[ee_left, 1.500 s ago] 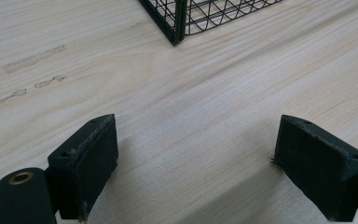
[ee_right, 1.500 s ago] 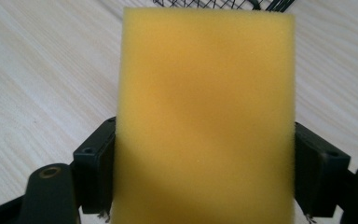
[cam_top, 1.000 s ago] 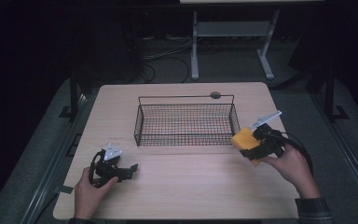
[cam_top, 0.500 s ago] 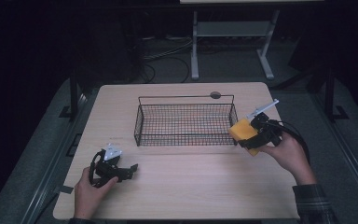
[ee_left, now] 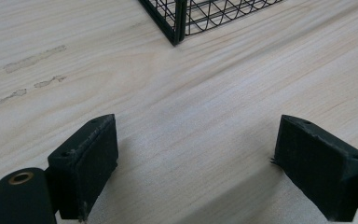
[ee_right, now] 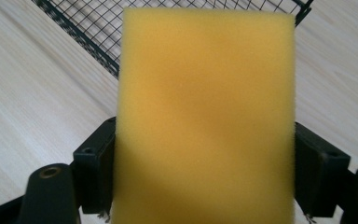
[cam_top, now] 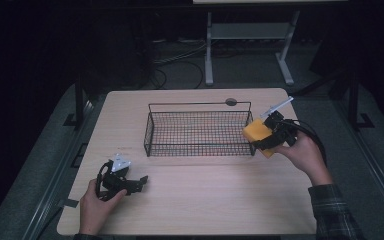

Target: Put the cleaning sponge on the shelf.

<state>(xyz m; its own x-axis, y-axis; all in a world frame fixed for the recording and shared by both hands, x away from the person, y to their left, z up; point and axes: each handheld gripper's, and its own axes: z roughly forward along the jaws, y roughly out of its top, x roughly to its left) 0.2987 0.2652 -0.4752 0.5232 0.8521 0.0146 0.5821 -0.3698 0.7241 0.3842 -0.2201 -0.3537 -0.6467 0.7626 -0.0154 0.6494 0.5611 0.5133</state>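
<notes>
High view: the right gripper (cam_top: pixel 264 138), carrying a yellow sponge (cam_top: pixel 256 131), has moved over the last second from just off the basket's (cam_top: pixel 198 104) right end to its right wall, so that the sponge now overlaps the rim. The change suggests the sponge is being brought in for release; it is not yet inside. The left gripper (cam_top: pixel 139 181) rests unchanged on the table (cam_top: pixel 220 200), near its front left corner.

Right gripper view: the sponge (ee_right: pixel 205 116) stands between the two jaws, pinched at its sides, its far end over the basket mesh (ee_right: pixel 88 28).

Left gripper view: the jaws are spread, with bare tabletop (ee_left: pixel 191 140) between them and a basket corner (ee_left: pixel 177 21) beyond.
</notes>
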